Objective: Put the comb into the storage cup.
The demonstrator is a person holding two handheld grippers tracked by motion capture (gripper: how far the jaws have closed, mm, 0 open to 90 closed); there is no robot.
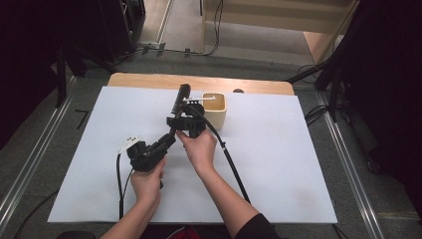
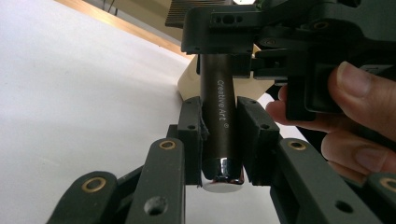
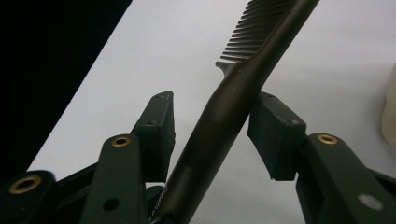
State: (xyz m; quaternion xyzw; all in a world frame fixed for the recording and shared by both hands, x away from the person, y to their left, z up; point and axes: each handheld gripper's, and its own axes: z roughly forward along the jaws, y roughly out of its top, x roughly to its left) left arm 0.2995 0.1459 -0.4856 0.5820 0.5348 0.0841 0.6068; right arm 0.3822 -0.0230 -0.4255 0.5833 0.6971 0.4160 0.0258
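Comb (image 3: 243, 79) teeth cut off at top edge; cup (image 3: 390, 107) cropped at right edge.

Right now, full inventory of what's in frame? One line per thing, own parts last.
comb: 1, dark brown-black with a silver end cap, held up over the table between the two grippers; teeth end points toward the far edge
cup: 1, cream, on the white sheet near the far edge, just right of the comb; something white lies across its rim
white sheet: 1, white, covers most of the table
table: 1, light wood, bare strip along the far edge
left gripper: 1, black, jaws clamped on the comb's handle near the cap
right gripper: 1, black, jaws either side of the comb's handle, gap on the left jaw side
hands: 2, each holding a gripper
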